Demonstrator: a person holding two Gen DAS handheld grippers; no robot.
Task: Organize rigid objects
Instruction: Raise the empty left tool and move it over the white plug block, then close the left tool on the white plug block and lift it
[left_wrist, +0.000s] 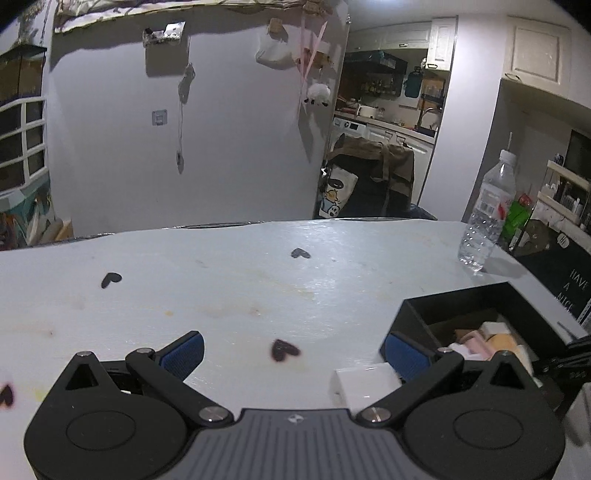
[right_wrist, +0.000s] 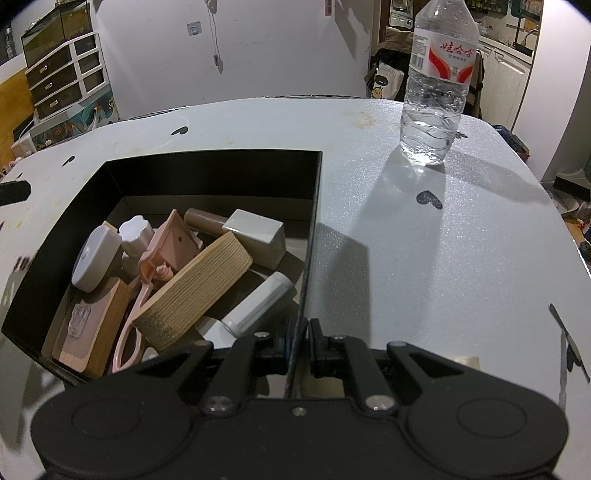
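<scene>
The black box (right_wrist: 207, 173) on the bench (right_wrist: 406, 258) already holds most of the items: a ribbed wooden disc (right_wrist: 195, 291), a white block (right_wrist: 258, 236), a white tube (right_wrist: 258, 302), a pink plastic piece (right_wrist: 173, 243), a wooden tray (right_wrist: 92, 328), a white oval case (right_wrist: 94, 258) and several smaller pieces, all heaped loosely rather than arranged. The task appears well advanced. One item remains outside: a white box (left_wrist: 364, 384) lying on the bench just left of the black box, close in front of the left tongs (left_wrist: 291, 350), which stand wide and empty, the white box near their right pad. Judged next step: collect that box and place it in the container. The right tongs (right_wrist: 299, 339) are closed narrowly on the right wall of the black box, apparently steadying it. A clear water bottle (right_wrist: 436, 81) stands upright at the far right of the bench, well apart from the box; whether it belongs to the task cannot be told. The bench surface is pale, glossy, lightly stained, with dark heart-shaped marks (left_wrist: 284, 349). Behind: a white wall with hanging ornaments, a drawer unit (right_wrist: 62, 77) at far left, a kitchen doorway at far right.
</scene>
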